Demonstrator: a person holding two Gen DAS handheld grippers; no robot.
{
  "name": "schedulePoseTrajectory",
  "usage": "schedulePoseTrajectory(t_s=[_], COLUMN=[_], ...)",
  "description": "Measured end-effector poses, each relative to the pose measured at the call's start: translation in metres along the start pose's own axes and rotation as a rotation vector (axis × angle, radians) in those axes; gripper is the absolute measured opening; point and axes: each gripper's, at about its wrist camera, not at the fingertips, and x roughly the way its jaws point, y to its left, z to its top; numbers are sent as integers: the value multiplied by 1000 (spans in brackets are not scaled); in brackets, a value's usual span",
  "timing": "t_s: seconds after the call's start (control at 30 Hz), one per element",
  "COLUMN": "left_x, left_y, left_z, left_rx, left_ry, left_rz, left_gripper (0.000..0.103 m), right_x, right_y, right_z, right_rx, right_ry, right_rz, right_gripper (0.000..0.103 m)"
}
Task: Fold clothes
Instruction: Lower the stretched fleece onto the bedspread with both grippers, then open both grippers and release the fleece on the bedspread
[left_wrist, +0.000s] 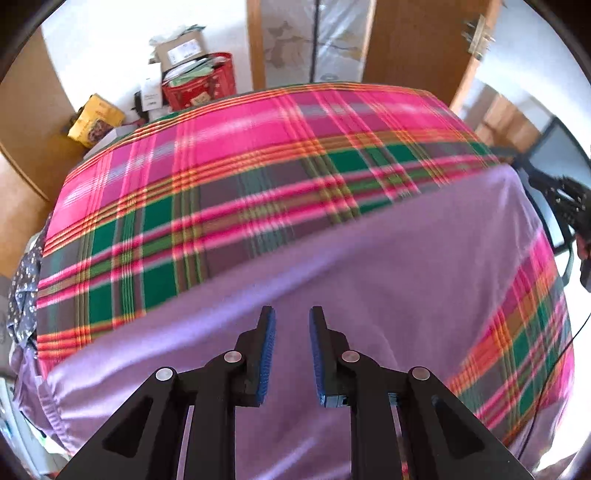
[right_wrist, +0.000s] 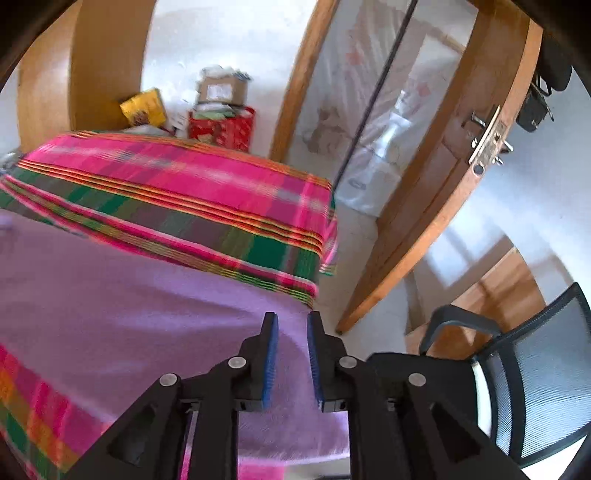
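Behind everything stands a wooden door (right_wrist: 436, 206) and a heap of boxes and bags (left_wrist: 192, 74) against a white wall, with a mesh chair (right_wrist: 535, 376) at the right side. Nearer to the cameras, the surface is covered by a pink and green checked cloth (left_wrist: 229, 155), and on top of this cloth lies the purple garment (left_wrist: 369, 266), spread wide and mostly flat. It reaches to the near edge and hangs down a little on the side toward the chair.

About the progress, I judge that the folding is at an early stage. The garment shows one long straight edge across the checked cloth, which may be a first fold (I cannot be sure, because both pictures are blurred), but it is far from a small neat packet. Several folds are probably left.

The left tongs (left_wrist: 292, 314) hover above the garment with a clear gap between the blue pads, and nothing is between them. The right tongs (right_wrist: 291, 319) are also a little apart, over the garment's corner near the chair, and no fabric is pinched there.
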Motion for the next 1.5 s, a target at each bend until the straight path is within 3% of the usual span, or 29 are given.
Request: schedulePoseTrajectory(t_s=[0.03, 0.23, 0.5, 0.67, 0.7, 0.77, 0.8, 0.83, 1.03, 1.3, 1.5], left_x=[-3, -12, -13, -3, -1, 1, 1, 2, 2, 2, -3], left_y=[-5, -23, -59, -59, -59, -59, -59, -58, -58, -63, -60], left_z=[-6, -35, -50, -49, -49, -50, -51, -51, -54, -64, -67], left_rx=[5, -2, 133, 103, 101, 98, 94, 87, 85, 127, 111], left_ry=[6, 22, 17, 40, 46, 47, 48, 50, 61, 93, 118], left_rz=[-2, -15, 47, 21, 15, 14, 8, 4, -23, -39, -102], left_gripper=[19, 19, 19, 19, 19, 19, 19, 19, 19, 19, 19], right_x=[-9, -39, -25, -16, -14, -12, -12, -12, -22, -15, -7], right_y=[6, 51, 89, 90, 90, 90, 90, 90, 76, 75, 78], right_z=[-3, -29, -39, -36, -36, -36, -37, -38, -33, -33, -31], right_rx=[-16, -154, -308, -307, -305, -302, -301, -301, -254, -288, -265], right_ry=[-12, -7, 57, 66, 66, 67, 70, 73, 49, 72, 91], right_rz=[34, 182, 210, 228, 235, 234, 225, 216, 230, 176, 133], right_gripper=[31, 35, 40, 40, 37, 25, 12, 9, 6, 6, 6])
